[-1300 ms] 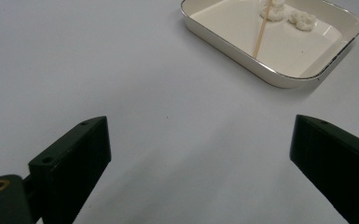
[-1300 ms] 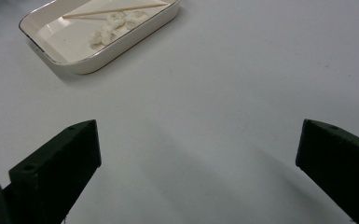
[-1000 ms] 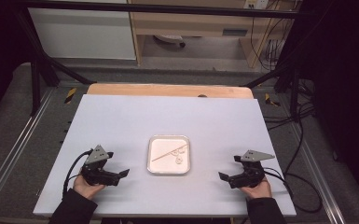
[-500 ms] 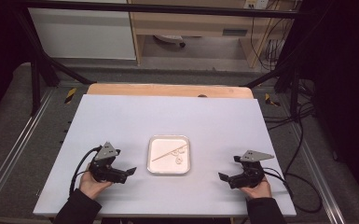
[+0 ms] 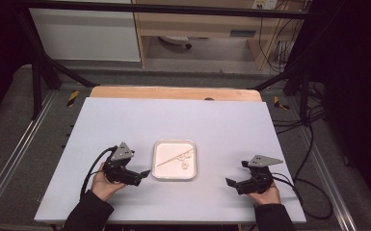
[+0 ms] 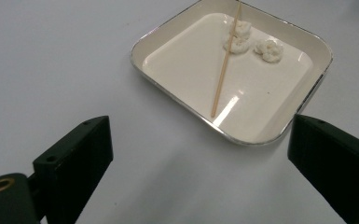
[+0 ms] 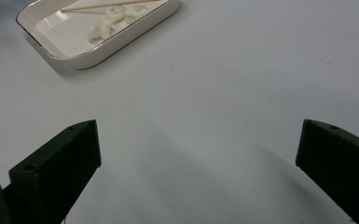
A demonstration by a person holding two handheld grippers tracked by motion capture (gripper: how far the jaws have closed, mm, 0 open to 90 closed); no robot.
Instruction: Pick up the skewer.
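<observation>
Nearest the table's front edge, the right gripper [image 5: 234,183] rests low over the white table [image 5: 125,120] with its jaws wide and empty, well apart from the tray. The left gripper [image 5: 143,174], jaws also wide and holding nothing, sits just beside the square white tray [image 5: 159,172]. Inside lie a thin wooden skewer [image 6: 224,65] and three small white ring-shaped pieces [image 6: 268,50].

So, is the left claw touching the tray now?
Apart. The left gripper view shows bare table between the open left claw and the tray.
</observation>
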